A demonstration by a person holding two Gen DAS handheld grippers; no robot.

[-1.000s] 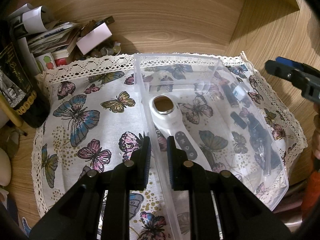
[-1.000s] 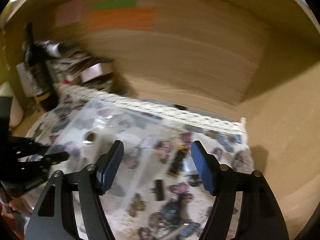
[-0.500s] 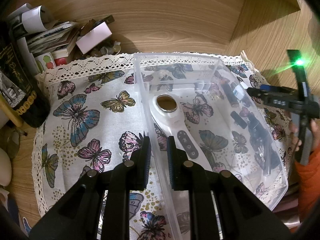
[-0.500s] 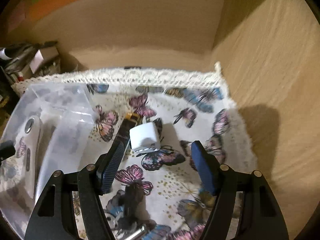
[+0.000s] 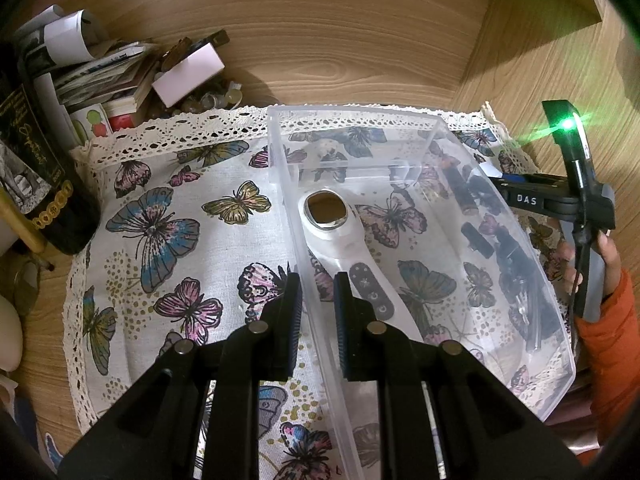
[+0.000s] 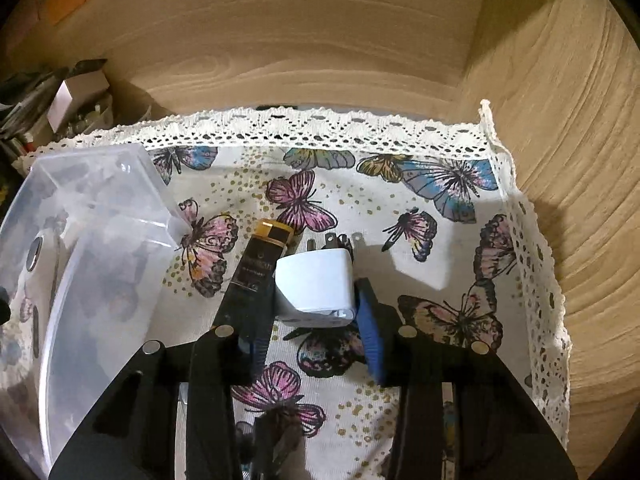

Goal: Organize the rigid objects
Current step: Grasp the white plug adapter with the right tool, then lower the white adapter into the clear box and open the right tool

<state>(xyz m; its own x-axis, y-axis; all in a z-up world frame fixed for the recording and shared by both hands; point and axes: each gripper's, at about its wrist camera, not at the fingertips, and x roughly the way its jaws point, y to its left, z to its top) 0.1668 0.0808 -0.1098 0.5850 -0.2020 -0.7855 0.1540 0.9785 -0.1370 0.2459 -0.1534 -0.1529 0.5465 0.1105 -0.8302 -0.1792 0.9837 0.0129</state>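
Our left hand-held gripper [image 5: 316, 312] is clamped on the near side wall of the clear plastic bin [image 5: 472, 152], which sits on the butterfly cloth [image 5: 160, 240] and holds a white handheld device [image 5: 340, 236]. Our right hand-held gripper [image 6: 312, 320] has its fingers against a white charger plug [image 6: 316, 284] and a black tube [image 6: 256, 276], toward the cloth's right edge.

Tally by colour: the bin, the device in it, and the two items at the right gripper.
Clear: 1, the bin.
White: 2, the handheld device and the plug adapter.
Black and gold: 1, the tube.
Total: 4.
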